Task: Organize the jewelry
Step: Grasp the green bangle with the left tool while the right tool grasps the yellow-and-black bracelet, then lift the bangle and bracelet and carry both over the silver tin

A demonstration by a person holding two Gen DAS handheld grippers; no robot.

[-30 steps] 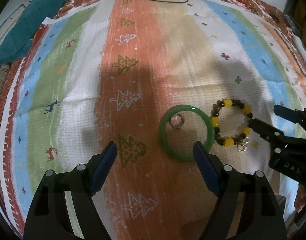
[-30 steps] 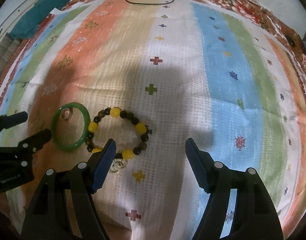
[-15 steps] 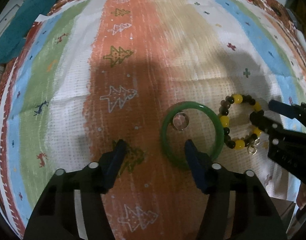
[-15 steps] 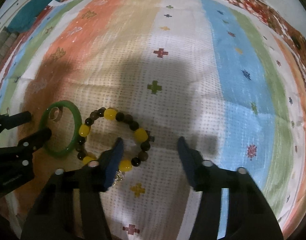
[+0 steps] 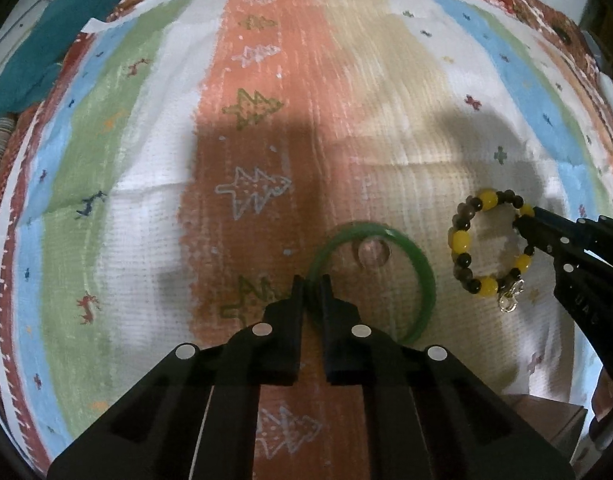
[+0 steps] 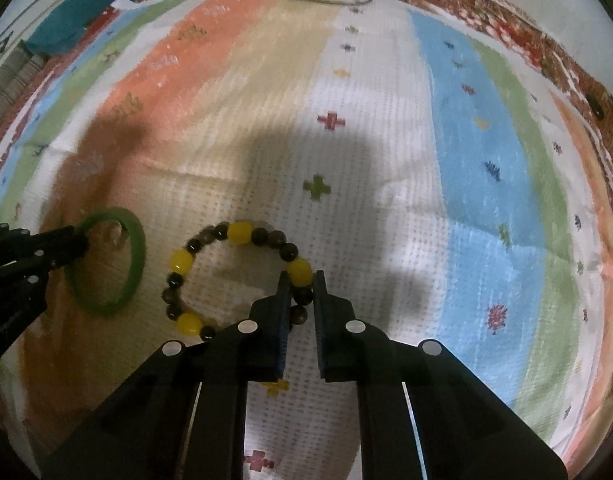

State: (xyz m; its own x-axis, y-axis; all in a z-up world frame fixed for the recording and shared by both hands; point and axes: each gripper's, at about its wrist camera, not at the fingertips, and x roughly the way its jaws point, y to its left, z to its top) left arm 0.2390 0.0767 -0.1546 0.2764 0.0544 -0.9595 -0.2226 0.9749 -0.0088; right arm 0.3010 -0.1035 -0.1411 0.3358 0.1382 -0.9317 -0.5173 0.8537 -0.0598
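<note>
Both grippers point steeply down at the striped, patterned cloth (image 5: 266, 140) that covers the surface, and each has gone for its own piece, which looks like the sensible way to split two bracelets lying side by side. The left gripper (image 5: 310, 292) has its jaws drawn nearly together across the near-left rim of the smooth green bangle (image 5: 424, 276), pinching the band through its thickness, since a hard ring offers no other purchase. The bangle lies flat on the cloth, and a small clear ring (image 5: 373, 254) sits inside its hoop, loose and untouched; lifting the bangle should leave it behind. The right gripper (image 6: 300, 290) has its jaws closed on the near-right run of the beaded bracelet of yellow and dark brown beads (image 6: 238, 232), catching a dark bead just below a yellow one. That bracelet lies just beside the bangle, its little metal clasp (image 5: 512, 296) trailing at the near side. My guess is that both pieces are about to be raised together. The beads may swing or slip, being strung loosely.
</note>
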